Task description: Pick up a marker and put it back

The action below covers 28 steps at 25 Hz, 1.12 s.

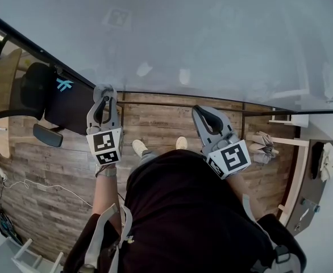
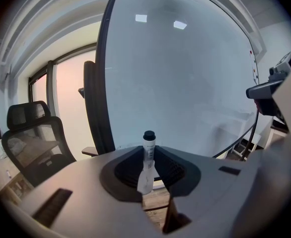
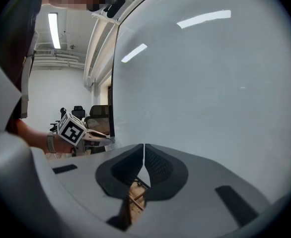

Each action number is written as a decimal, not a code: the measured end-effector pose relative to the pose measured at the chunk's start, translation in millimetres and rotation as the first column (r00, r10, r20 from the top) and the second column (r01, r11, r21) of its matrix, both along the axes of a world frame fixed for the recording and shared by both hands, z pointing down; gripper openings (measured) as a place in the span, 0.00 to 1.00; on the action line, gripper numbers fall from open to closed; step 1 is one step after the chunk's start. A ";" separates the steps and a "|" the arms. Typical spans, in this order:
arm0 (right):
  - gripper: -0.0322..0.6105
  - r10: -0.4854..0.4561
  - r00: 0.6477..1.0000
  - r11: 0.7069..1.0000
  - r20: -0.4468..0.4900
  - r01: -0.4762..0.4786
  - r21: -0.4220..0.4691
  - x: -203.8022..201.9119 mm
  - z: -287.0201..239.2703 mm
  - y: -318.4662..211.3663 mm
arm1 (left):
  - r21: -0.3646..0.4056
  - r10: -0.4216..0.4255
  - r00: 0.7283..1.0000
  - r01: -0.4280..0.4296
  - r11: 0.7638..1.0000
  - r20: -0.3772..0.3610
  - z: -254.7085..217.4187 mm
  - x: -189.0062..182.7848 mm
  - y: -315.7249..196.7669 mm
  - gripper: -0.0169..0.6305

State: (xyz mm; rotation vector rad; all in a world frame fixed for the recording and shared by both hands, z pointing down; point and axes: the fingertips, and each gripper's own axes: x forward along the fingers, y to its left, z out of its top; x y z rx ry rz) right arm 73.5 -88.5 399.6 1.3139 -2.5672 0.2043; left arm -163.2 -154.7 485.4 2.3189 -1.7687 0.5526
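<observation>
While the person stands facing a big whiteboard (image 1: 212, 38), each hand holds a gripper out toward it. The left gripper (image 2: 148, 157) is pinching a marker (image 2: 148, 155). The marker has a white body and a black cap, and it stands almost straight up between the two dark pads, with the cap poking out above them. It is up in the air, close to the whiteboard, not lying on any tray. From the head view, the dark strip inside the left gripper (image 1: 103, 95) may be this same marker, but it is too small to be sure.

The right gripper (image 3: 143, 157) has its jaws pressed together with nothing between them. It is held out beside the left one, a little apart from it, and also points at the board (image 3: 210, 83).

Below the grippers there is a wooden floor (image 1: 155, 124) and the person's light shoes (image 1: 139, 147). A black office chair (image 2: 34, 138) stands off to the left.
</observation>
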 end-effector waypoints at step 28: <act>0.08 -0.123 0.991 0.992 0.049 0.121 0.030 -15.6 -11.7 -8.8 | 0.065 -0.069 0.998 0.069 0.995 -0.003 -49.1 0.6 16.5 0.17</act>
